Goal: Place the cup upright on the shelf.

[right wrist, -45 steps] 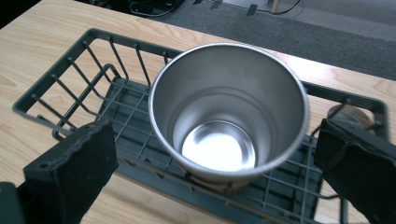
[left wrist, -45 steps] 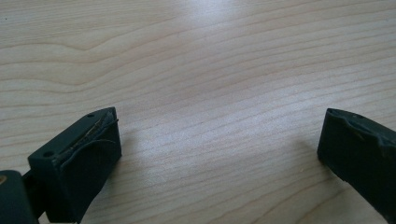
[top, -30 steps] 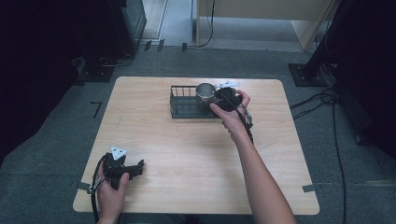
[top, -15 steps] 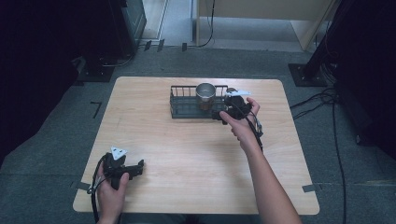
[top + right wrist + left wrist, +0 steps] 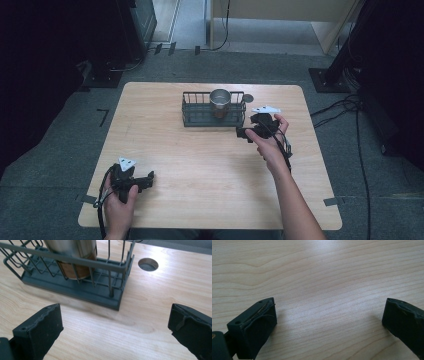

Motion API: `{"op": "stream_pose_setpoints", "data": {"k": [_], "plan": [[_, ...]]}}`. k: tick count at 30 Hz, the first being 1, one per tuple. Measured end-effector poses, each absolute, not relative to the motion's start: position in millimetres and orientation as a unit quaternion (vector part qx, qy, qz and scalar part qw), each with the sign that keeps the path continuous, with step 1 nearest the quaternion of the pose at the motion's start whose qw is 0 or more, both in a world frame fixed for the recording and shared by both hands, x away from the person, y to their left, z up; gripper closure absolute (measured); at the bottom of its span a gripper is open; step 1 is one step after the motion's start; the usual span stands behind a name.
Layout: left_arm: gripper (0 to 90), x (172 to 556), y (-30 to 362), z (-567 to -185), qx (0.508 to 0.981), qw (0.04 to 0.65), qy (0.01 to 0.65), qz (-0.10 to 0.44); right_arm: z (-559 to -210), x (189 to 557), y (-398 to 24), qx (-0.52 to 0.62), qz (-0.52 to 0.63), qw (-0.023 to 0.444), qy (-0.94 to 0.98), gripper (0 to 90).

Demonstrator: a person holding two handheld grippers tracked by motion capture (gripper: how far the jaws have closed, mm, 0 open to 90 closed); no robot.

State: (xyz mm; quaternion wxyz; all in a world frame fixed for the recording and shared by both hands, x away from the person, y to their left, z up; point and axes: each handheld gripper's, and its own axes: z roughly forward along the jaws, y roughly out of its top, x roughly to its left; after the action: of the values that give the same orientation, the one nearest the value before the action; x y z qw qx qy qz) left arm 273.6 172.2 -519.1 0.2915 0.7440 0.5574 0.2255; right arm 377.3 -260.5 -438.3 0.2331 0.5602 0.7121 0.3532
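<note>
In the high view, a light wooden table (image 5: 200, 165) carries a dark wire rack (image 5: 212, 110) near its far edge. A shiny metal cup (image 5: 219, 101) stands upright inside the rack, toward the rack's right end. A round hole (image 5: 248, 98) in the tabletop lies just beyond the rack's right end. The right gripper (image 5: 244, 133), held in the person's right hand (image 5: 270, 140), hovers just beside the rack's near right corner, apart from it, its jaws pointing leftward across the table. The left gripper (image 5: 148, 180) sits in the left hand (image 5: 120, 200) near the table's near left corner, well apart from the rack, with its jaws pointing to the right.

In the left gripper view, the two black jaws stand wide apart over bare wood grain, with nothing between them.

In the right gripper view, the jaws are likewise spread wide and hold nothing. Beyond them the wire rack (image 5: 75, 282) rests on its flat grey base, and the metal cup (image 5: 73, 255) stands behind the rack's upright wires, its lower part reflecting a brown tone. The hole (image 5: 148, 264) in the table shows past the rack's corner. Bare tabletop lies between the jaws and the rack.
</note>
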Motion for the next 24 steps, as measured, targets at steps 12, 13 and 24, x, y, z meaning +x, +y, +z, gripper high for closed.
{"op": "stream_pose_setpoints", "data": {"k": [12,13,24], "plan": [[0.0,274,172,-519,0.744,0.292,0.557,0.226,-446,352,-284,0.566,0.359,0.237,0.703,0.0],[0.0,274,172,-519,0.744,0.292,0.557,0.226,-446,350,-286,0.568,0.359,0.238,0.701,0.0],[0.0,274,172,-519,0.745,0.290,0.556,0.226,-455,325,-313,0.580,0.359,0.247,0.689,0.0]]}}
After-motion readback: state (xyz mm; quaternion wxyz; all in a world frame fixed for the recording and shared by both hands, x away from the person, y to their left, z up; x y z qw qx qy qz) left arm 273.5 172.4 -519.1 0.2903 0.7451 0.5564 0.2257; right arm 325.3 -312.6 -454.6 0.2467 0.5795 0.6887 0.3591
